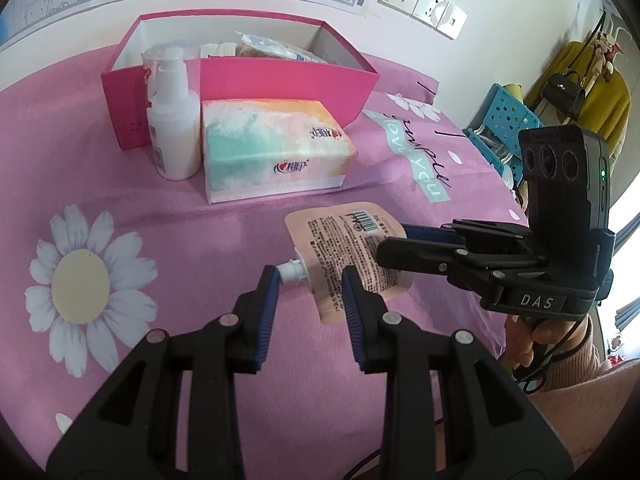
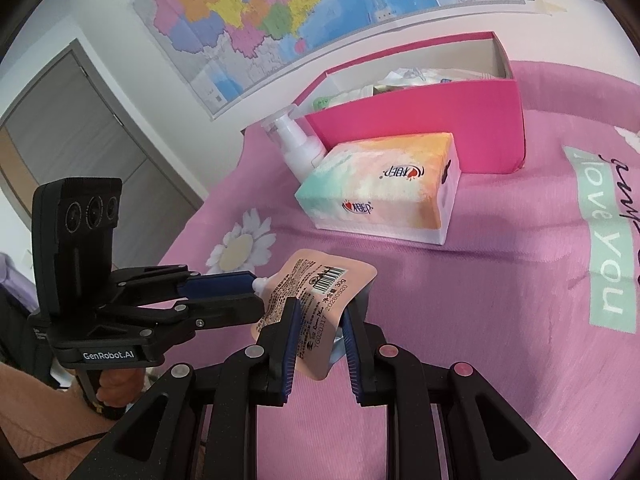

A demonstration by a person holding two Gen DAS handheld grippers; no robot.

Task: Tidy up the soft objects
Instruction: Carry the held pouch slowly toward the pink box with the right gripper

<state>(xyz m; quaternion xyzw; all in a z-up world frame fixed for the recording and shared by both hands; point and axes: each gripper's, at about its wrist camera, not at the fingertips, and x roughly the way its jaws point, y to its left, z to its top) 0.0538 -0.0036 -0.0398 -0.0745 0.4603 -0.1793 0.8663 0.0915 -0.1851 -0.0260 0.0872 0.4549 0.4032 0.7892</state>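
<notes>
I am counting one peach pouch (image 1: pixel 344 256) lying at six o'clock, one tissue pack (image 1: pixel 272 152) sitting at twelve, one white pump bottle (image 1: pixel 172 120) standing at eleven, and one pink box (image 1: pixel 280 80) sitting beyond them.

The right gripper (image 1: pixel 390 246), seen from the left one, carries "DAS" in pale letters on its front bar. The left gripper (image 2: pixel 256 296), seen from the right one, carries "GenRobot.AI" in the same spot.

The peach pouch (image 2: pixel 320 300) between the right gripper's fingers shows a barcode, "30g" beside it, and a stamped line — "YG02031?" (last character unclear) then "20260920". Its fine print is too small to read.

On the pink cloth (image 2: pixel 520 280) to the right of that gripper, a pale green strip (image 2: pixel 600 240) reads "love you", upside down.

The tissue pack (image 1: pixel 272 148) ahead bears a red heart logo with Chinese characters — not legible.
</notes>
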